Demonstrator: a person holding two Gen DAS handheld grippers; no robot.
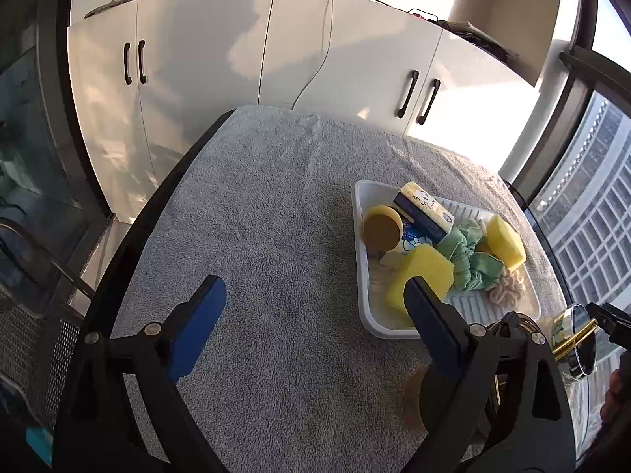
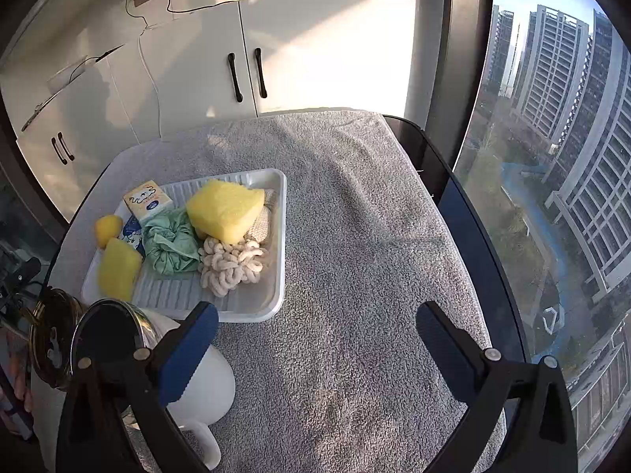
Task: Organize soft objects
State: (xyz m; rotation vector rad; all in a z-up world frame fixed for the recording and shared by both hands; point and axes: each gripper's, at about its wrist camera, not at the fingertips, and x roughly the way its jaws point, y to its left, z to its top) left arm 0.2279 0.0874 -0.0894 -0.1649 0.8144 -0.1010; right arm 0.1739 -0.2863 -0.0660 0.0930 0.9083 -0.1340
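Nearest in the right wrist view, the right gripper (image 2: 317, 349) hangs over the gray towel (image 2: 355, 276) with its two blue pads wide apart and nothing between them. The left gripper (image 1: 315, 325) is likewise spread wide and holds nothing; its right finger overlaps the near corner of the tray in that view, and whether it touches is unclear.

At 8 o'clock in the right view stands one white mug (image 2: 205, 390), partly hidden behind the left finger, beside one round gold-rimmed container (image 2: 51, 339) cut off by the edge; what it holds is hard to make out.

Farther off, at 10 o'clock, one white ribbed tray (image 2: 272, 276) sits on the towel with the soft objects heaped in it: three yellow sponges, the largest (image 2: 224, 209) leaning on a cream knitted cloth (image 2: 266, 220), one at the near left (image 2: 118, 268), and a round one (image 2: 107, 228) at the tray's left rim; one cream chenille scrubber (image 2: 228, 268); one knotted green cloth (image 2: 171, 246); and one yellow tissue pack (image 2: 148, 197). A second blue-printed pack lies mostly buried beneath.

Beyond stand white cabinets (image 2: 244, 59) with two pairs of black handles.
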